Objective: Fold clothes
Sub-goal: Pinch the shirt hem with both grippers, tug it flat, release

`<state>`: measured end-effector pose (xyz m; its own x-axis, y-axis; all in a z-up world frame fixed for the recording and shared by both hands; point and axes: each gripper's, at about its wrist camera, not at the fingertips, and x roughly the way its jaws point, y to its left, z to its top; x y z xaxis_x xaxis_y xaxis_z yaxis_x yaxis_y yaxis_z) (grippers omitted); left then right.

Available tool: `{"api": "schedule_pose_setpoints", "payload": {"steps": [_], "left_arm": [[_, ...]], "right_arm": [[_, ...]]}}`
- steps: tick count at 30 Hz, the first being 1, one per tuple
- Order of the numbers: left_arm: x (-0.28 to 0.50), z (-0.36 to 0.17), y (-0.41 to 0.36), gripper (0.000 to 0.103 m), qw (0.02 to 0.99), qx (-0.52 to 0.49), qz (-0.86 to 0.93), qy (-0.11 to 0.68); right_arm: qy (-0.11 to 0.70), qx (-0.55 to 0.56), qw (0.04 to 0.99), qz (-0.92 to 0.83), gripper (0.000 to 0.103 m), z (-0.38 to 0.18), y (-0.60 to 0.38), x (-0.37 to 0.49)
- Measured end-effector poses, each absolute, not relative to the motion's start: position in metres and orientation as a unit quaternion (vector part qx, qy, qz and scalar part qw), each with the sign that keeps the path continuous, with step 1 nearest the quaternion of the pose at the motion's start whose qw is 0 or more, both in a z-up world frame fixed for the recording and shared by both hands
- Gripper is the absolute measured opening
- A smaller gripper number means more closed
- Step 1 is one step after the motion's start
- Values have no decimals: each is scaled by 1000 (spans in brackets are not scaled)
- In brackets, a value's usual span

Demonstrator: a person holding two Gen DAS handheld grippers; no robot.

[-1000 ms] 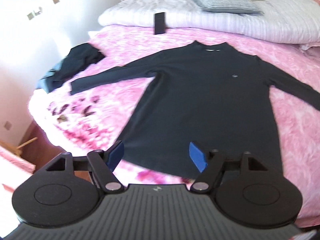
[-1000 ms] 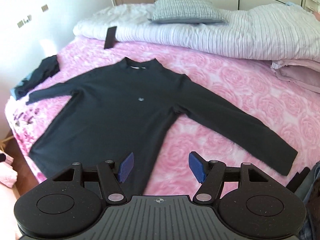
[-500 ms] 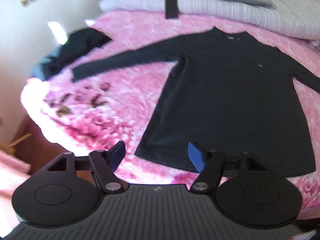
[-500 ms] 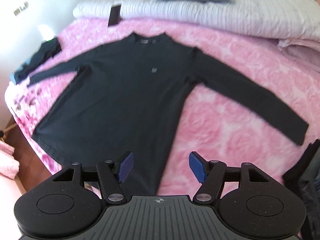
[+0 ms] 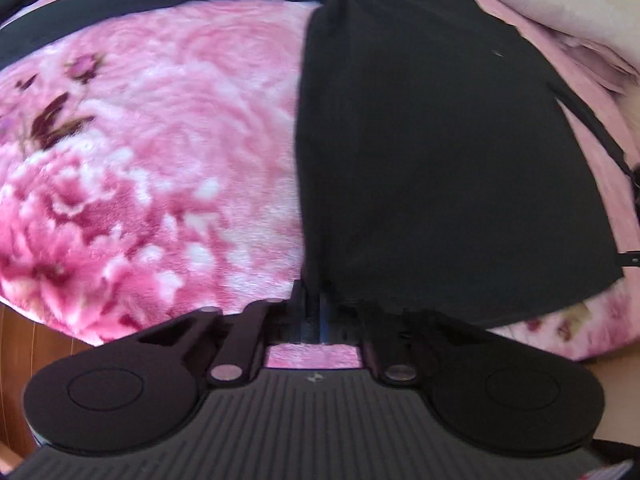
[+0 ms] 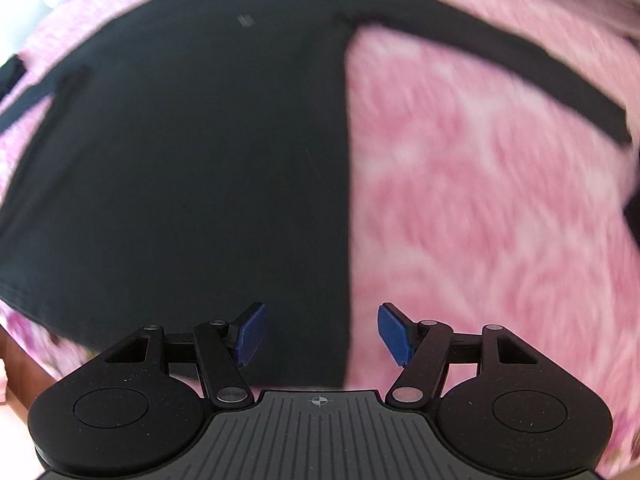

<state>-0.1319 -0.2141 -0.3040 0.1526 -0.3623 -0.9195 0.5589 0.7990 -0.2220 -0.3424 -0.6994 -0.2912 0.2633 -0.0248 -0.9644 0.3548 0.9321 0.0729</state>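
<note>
Covering bed: pink floral blanket (image 5: 160, 168); wooden floor (image 5: 24, 336).

A fluffy pink blanket with a rose pattern (image 5: 160, 152) covers the bed and fills the left half of the left wrist view; darker magenta flowers sit at its left edge. In the right wrist view the same blanket (image 6: 480, 208) fills the right half, blurred. A pale lilac striped quilt (image 5: 560, 4) lies bunched in the upper right corner of the left view. Brown wooden flooring (image 5: 24, 336) shows at the lower left, below the blanket's edge.
</note>
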Motion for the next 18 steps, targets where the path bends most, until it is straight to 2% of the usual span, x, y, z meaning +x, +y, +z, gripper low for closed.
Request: {"api": "schedule_pose_setpoints", "payload": {"steps": [8,9,10,11,15,18], "left_arm": [[-138,-295,-216,3,753,110,-307,571],[-138,-296,-218,3,754,115,-305,570],[-140,-295,-219,3,754,119,-305,569],[-142,-293,-220,3,756,124,-304,566],[-155,-279,-219,3,762,136,-302,556],[-164,-289,-218,3,759,144,-296,561]], "right_arm": [[559,231,789,-109,63,-313,-724,-373],[554,236,791,-110,56,-314,-726,-375],[552,241,791,-109,33,-314,-729,-377],[553,246,789,-103,5,-313,-732,-378],[570,223,786,-79,1,-299,-735,-384],[583,202,783,-76,1,-299,-729,-390]]}}
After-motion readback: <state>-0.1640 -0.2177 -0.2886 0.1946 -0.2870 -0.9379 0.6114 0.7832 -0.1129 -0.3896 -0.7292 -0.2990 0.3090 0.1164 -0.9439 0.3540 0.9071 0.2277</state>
